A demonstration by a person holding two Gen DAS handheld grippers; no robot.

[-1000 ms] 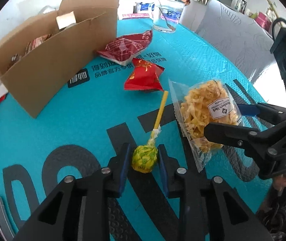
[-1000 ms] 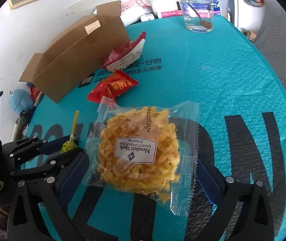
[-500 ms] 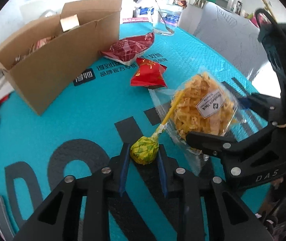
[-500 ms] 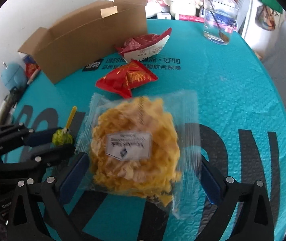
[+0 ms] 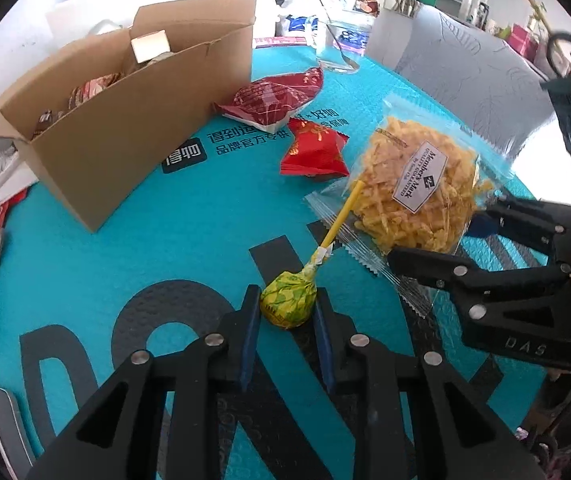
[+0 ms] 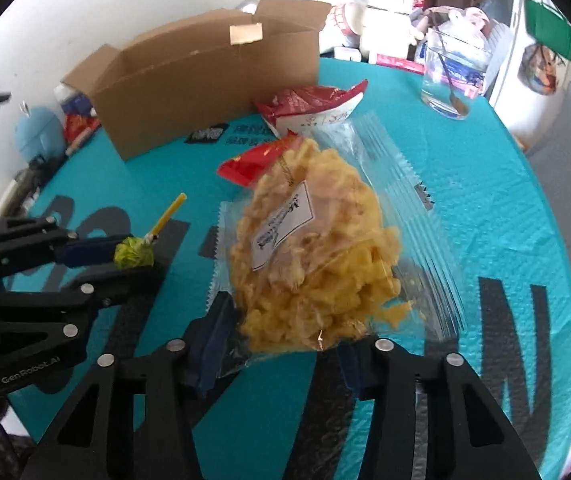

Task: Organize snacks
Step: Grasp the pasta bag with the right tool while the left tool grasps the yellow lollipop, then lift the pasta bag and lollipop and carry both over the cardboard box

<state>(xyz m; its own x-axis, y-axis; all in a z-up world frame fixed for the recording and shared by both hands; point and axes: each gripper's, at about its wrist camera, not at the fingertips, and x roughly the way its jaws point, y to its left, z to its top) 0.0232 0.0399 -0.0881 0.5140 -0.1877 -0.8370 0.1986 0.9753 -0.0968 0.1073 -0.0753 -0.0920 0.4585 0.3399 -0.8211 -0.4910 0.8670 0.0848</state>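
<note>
Nearest you, short of the cardboard box (image 5: 125, 120), your left gripper (image 5: 287, 314) clamps a yellow-green lollipop (image 5: 288, 304). Your right gripper (image 6: 281, 344), jaws just closing, pinches a clear bag of yellow crisps (image 6: 317, 264), lifted and tilted before that box.

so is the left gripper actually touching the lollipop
Touching. The left wrist view shows the left gripper with both blue pads pressed against the sides of the lollipop, no gap on either side.
</note>
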